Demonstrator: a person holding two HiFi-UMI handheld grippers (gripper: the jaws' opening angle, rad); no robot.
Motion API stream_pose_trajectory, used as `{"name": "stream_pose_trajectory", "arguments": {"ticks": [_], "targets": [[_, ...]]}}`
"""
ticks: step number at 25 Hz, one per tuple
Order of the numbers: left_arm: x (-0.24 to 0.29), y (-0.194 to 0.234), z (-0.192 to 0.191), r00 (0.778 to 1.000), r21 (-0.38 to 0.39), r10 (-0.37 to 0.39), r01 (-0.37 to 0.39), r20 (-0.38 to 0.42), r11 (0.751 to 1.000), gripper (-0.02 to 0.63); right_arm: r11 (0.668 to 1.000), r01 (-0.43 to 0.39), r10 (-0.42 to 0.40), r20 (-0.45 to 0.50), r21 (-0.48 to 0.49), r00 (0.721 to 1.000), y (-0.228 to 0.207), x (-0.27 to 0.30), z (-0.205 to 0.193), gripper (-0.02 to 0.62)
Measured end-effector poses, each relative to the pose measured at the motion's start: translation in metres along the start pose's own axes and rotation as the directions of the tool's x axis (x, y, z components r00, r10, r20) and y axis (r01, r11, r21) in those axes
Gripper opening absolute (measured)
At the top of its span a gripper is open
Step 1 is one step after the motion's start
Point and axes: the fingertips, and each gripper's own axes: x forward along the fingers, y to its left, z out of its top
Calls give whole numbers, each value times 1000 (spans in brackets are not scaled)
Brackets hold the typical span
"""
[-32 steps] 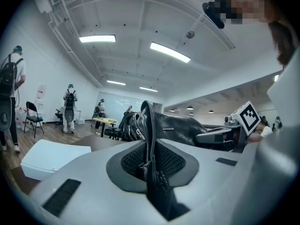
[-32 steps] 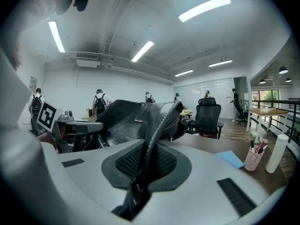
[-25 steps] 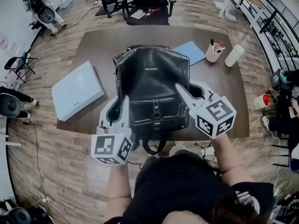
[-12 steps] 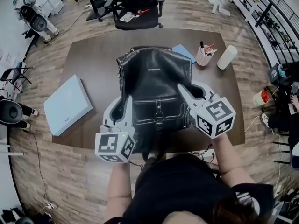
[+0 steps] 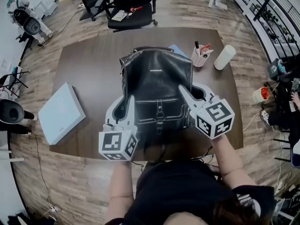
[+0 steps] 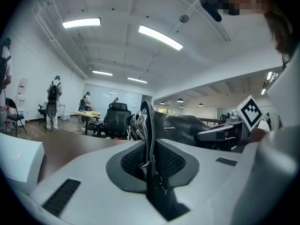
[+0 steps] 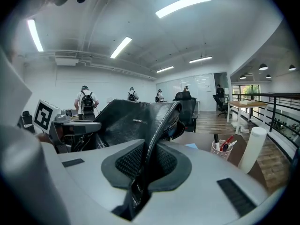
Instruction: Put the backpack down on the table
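Note:
A black leather backpack point(image 5: 157, 86) hangs over the dark brown table point(image 5: 89, 78), front pocket toward me, held up between both grippers. My left gripper point(image 5: 127, 104) is shut on the backpack's left side edge point(image 6: 149, 139); the leather runs straight between its pads. My right gripper point(image 5: 184, 93) is shut on the right side edge point(image 7: 157, 139) in the same way. The bag's bottom end is near the table's front edge; I cannot tell whether it touches the top.
A pale blue box point(image 5: 60, 111) lies at the table's left front. A pen cup point(image 5: 200, 55) and a white cylinder point(image 5: 224, 56) stand at the back right, a blue sheet point(image 5: 177, 48) behind the bag. An office chair point(image 5: 126, 8) stands beyond the table.
Both grippers have carried the backpack forward over the table, away from its front edge. The grips on both sides are unchanged.

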Motion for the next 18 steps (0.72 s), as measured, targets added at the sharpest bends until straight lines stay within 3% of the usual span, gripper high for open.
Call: {"name": "stream_pose_trajectory", "arguments": {"ticks": [18], "targets": [[21, 21, -39, 997, -40, 24, -27, -74, 999, 94, 999, -34, 35, -48, 27, 998, -8, 22, -29, 68]]}}
